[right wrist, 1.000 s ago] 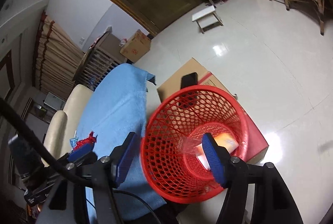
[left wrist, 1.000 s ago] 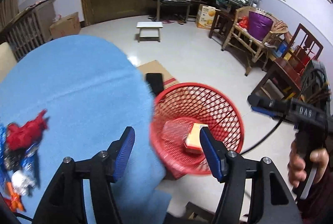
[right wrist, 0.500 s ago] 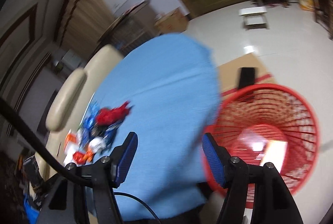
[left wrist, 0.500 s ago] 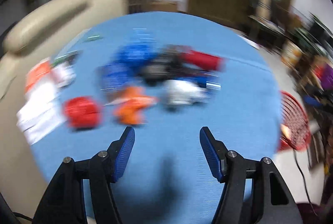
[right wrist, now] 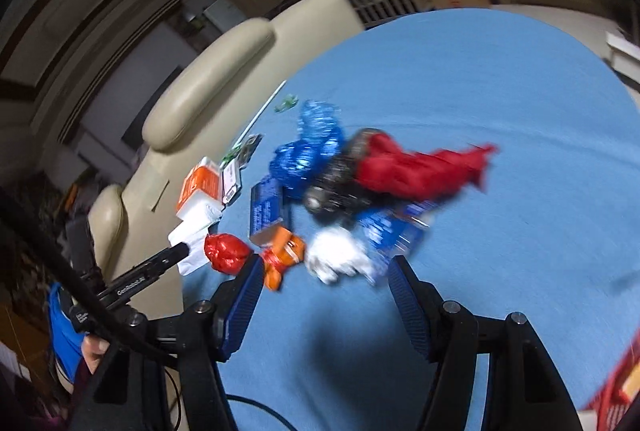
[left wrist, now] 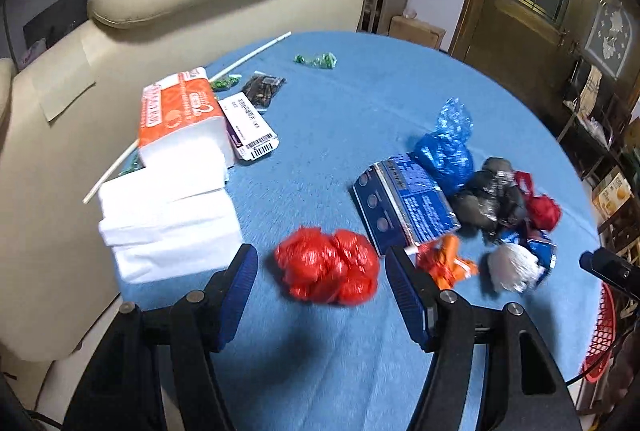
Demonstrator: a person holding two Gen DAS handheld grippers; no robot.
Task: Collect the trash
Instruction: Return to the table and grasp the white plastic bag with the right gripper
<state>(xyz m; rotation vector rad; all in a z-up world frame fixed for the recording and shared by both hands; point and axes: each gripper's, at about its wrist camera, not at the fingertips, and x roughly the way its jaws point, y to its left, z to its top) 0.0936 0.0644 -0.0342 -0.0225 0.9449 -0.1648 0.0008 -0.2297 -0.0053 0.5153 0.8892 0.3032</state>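
Both grippers spread, left gripper [left wrist: 320, 291] framing red bag [left wrist: 328, 265], right gripper [right wrist: 324, 295] near white wad [right wrist: 336, 255]

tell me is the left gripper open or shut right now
Open. The left gripper has its blue pads wide apart, holding nothing, with the crumpled red bag lying on the cloth between them.

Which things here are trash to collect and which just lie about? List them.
Trash job: crumpled red bag, orange wrapper, white wad, blue packet, blue bag, black wrapper, red basket.

Lying about, probably: tissue packs, white stick, sofa.
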